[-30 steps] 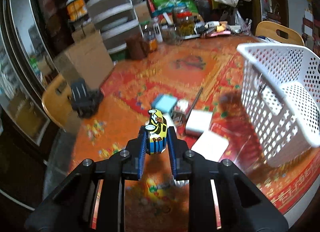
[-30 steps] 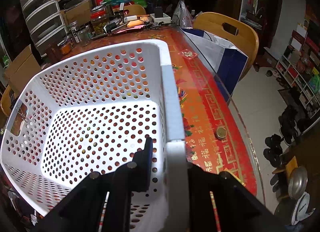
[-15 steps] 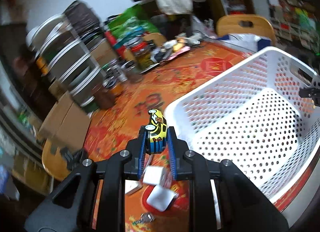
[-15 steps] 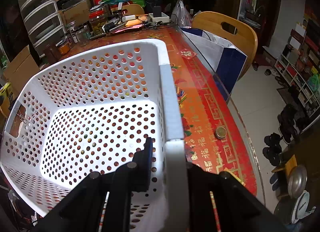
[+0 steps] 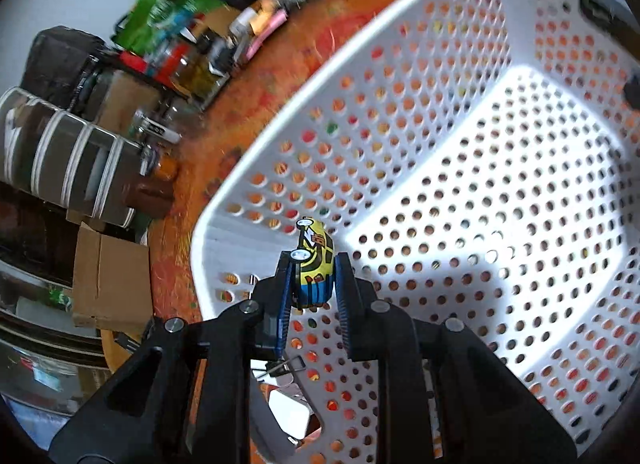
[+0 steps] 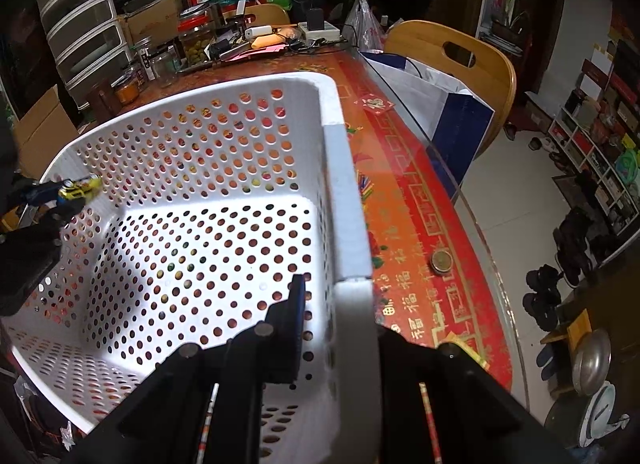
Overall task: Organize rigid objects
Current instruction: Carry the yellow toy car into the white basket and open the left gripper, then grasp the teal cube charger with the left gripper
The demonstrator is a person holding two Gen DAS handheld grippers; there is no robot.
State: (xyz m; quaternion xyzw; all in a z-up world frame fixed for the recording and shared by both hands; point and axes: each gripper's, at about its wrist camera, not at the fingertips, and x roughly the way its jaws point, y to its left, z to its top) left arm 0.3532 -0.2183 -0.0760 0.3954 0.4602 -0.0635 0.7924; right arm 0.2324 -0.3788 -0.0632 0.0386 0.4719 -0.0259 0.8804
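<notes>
Two jaws of your left gripper (image 5: 312, 278) clamp the yellow toy car (image 5: 314, 264) by its flanks, nose forward, above the near-left corner of the white basket (image 5: 460, 16), just inside the rim and well clear of the floor. Your right gripper (image 6: 340, 304) is closed on the rim of the basket's opposite wall, one finger inside, one outside.

Release from this height and the car will likely bounce or roll on the perforated floor; a drift outward would likely drop it over the rim onto the red tablecloth (image 6: 404, 200), where small white boxes (image 5: 290, 418) lie near the basket's corner. Slackening the right grip may let the basket shift under the car.
</notes>
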